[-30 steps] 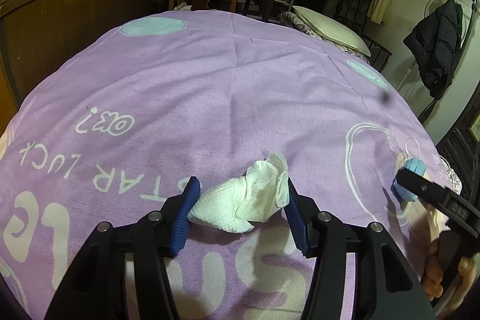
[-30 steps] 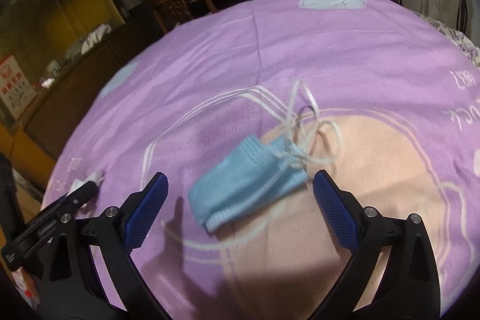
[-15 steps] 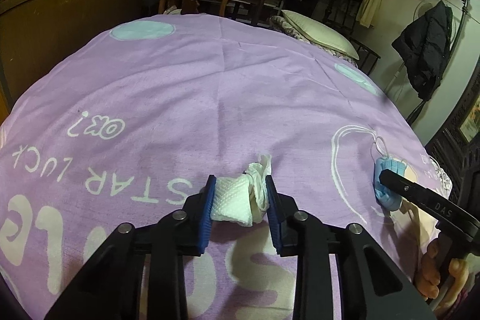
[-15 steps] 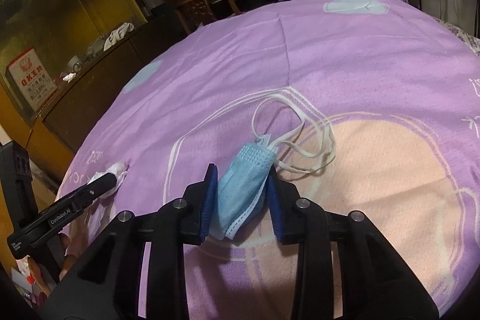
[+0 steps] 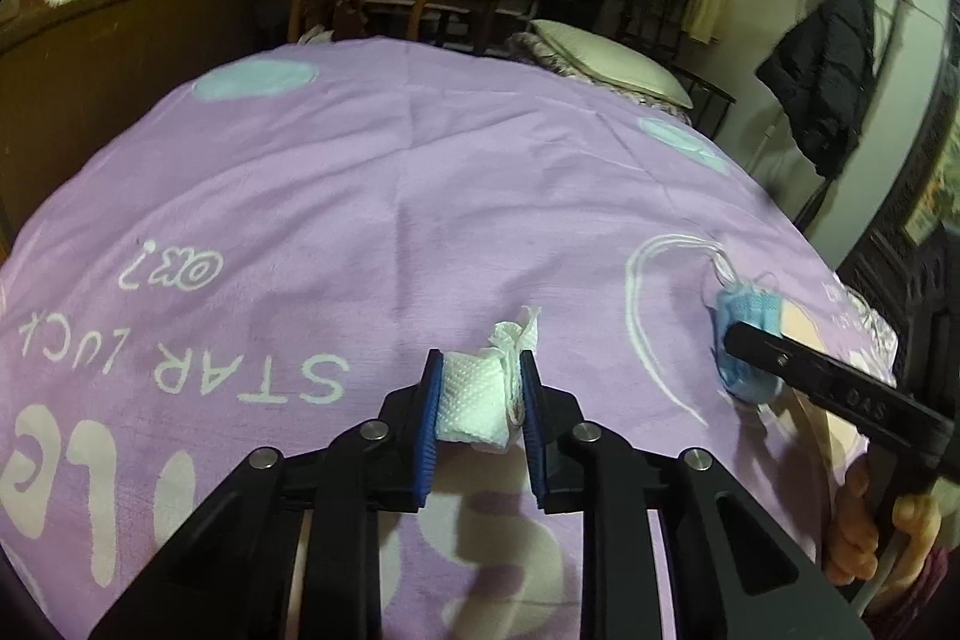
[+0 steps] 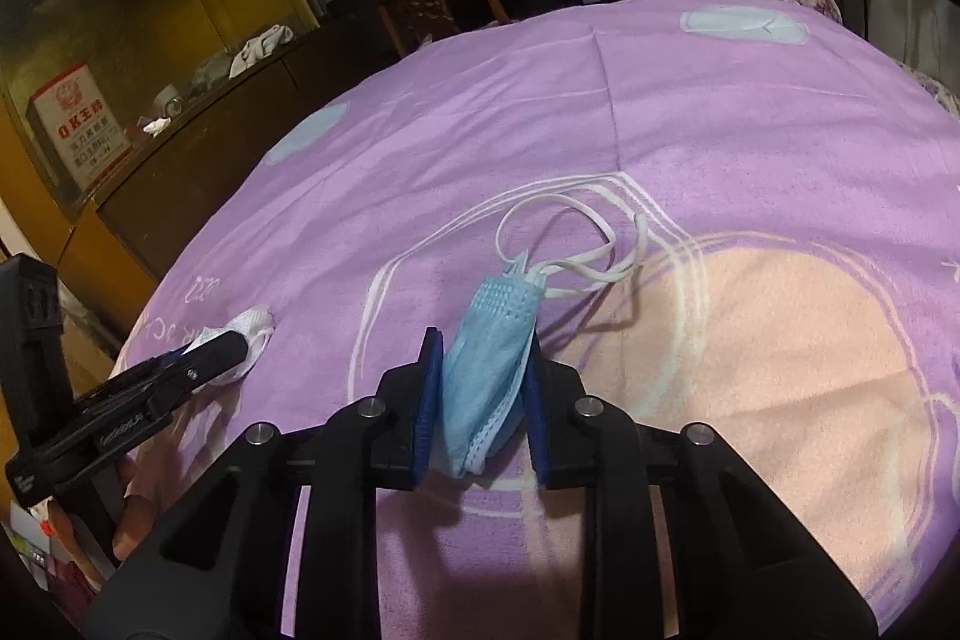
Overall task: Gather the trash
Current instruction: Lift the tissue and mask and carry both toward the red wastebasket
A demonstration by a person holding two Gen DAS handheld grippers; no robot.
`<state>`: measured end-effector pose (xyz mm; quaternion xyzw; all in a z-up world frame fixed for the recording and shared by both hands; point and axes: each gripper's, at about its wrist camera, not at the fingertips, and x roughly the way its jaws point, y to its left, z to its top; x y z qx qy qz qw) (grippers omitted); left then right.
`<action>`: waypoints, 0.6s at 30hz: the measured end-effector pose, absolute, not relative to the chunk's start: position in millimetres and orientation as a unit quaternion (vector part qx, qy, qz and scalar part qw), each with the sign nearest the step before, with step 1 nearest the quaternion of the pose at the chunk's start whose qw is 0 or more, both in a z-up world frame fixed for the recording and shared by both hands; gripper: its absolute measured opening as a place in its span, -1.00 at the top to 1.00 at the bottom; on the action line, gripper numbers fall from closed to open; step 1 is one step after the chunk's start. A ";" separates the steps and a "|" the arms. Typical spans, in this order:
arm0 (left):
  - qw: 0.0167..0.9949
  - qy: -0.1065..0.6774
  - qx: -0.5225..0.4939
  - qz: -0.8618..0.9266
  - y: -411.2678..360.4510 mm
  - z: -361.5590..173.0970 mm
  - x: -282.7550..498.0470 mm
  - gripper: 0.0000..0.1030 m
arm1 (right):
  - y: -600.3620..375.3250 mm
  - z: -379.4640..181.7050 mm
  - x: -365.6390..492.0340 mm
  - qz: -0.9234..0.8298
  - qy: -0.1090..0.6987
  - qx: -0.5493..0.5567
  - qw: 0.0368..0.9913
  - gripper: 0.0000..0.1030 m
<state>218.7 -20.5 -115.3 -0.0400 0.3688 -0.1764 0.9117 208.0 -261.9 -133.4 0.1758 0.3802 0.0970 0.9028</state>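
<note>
My left gripper [image 5: 480,370] is shut on a crumpled white tissue [image 5: 474,394], held just above the purple bedspread [image 5: 360,196]. My right gripper [image 6: 486,352] is shut on a folded blue face mask [image 6: 489,370]; its white ear loops [image 6: 576,244] trail forward over the bedspread [image 6: 720,112]. In the left wrist view the right gripper [image 5: 735,340] shows at the right with the mask [image 5: 747,313]. In the right wrist view the left gripper [image 6: 234,343] shows at the left with the tissue [image 6: 249,334].
A pillow [image 5: 606,55] lies at the bed's far end. A wooden chair [image 5: 396,4] and a dark wooden cabinet [image 6: 180,148] stand beyond the bed's left side. A black coat [image 5: 828,70] hangs at the right.
Both grippers closed: the left on the tissue, the right on the mask. Both have since lifted their loads a little off the bedspread.
</note>
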 end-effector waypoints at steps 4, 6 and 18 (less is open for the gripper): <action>0.915 0.364 -0.029 -0.172 -22.6 -114.7 209.5 0.53 | -262.1 -133.4 207.5 0.097 0.382 0.174 0.903 0.49; 0.915 0.366 -0.033 -0.166 -20.7 -114.8 207.0 0.53 | -261.0 -132.0 206.5 0.098 0.381 0.170 0.904 0.49; 0.905 0.398 -0.045 -0.146 -7.1 -119.4 154.4 0.53 | -256.8 -129.0 175.9 0.103 0.379 0.165 0.905 0.49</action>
